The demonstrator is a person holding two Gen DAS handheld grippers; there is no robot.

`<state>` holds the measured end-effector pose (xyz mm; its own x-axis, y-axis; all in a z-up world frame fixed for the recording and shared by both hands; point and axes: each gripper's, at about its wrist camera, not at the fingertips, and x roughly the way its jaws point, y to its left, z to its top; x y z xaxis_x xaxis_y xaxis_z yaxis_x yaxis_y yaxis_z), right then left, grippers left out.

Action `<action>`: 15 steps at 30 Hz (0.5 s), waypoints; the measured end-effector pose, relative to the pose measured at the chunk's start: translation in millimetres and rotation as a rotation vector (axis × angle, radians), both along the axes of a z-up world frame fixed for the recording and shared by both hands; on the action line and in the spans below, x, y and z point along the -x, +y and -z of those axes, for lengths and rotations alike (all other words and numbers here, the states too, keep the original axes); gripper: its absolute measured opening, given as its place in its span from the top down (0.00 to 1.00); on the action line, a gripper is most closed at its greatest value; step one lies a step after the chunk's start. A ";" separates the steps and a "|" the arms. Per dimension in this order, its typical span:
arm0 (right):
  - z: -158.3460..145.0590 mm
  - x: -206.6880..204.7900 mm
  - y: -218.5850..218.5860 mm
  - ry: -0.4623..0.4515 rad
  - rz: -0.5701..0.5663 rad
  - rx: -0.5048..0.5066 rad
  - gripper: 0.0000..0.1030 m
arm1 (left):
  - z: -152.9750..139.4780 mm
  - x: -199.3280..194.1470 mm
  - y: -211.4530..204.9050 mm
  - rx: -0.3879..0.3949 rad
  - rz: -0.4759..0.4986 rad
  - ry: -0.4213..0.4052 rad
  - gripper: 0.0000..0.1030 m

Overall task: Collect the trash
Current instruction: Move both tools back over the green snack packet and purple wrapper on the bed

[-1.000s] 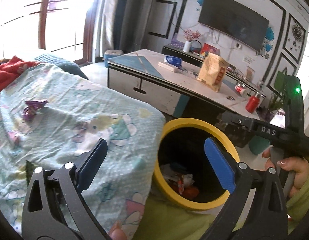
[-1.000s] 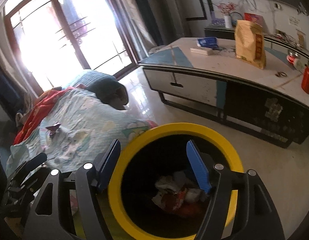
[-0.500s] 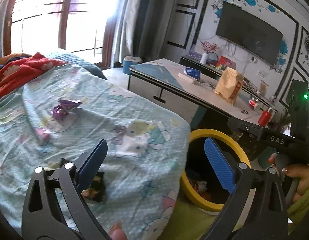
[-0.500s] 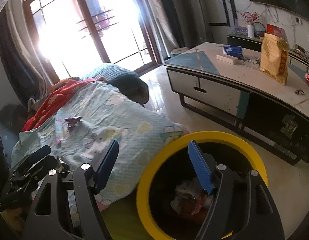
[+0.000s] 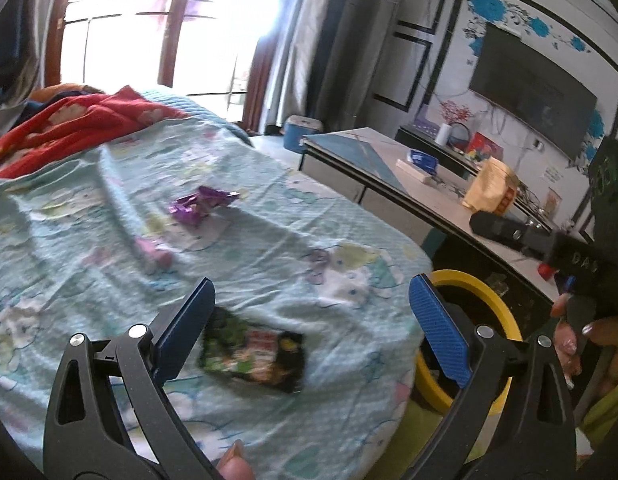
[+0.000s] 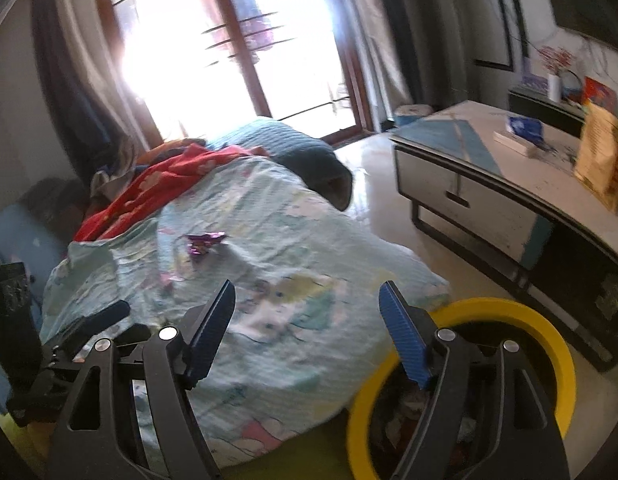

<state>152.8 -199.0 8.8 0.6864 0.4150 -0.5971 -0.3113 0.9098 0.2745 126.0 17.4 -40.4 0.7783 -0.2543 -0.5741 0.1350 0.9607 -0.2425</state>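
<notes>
Left wrist view: the left gripper hangs over the pale blue blanket with its blue pads spread wide and empty, a dark snack wrapper lying flat between them. Farther up the blanket sits a crumpled purple wrapper. Right wrist view: the right gripper is also apart, holding nothing, with the yellow-rimmed bin just beside the blanket's edge.

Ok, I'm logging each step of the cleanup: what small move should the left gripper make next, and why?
Probably ease the left gripper down and forward so its open jaws straddle the black snack wrapper. That wrapper lies flat on the pale blue blanket just under the fingers, nearer than the purple wrapper, and both grippers are empty.
</notes>
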 end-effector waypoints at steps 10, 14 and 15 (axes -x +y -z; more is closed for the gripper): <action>-10.1 -21.3 61.4 0.001 -0.145 0.005 0.30 | 20.9 3.0 36.2 -0.004 -0.061 0.067 0.13; -11.9 -30.1 87.9 -0.005 -0.199 0.021 0.30 | 28.9 3.6 45.7 0.007 -0.068 0.097 0.13; -12.1 -33.9 95.1 -0.008 -0.212 0.030 0.30 | 30.7 3.7 47.5 0.010 -0.066 0.103 0.14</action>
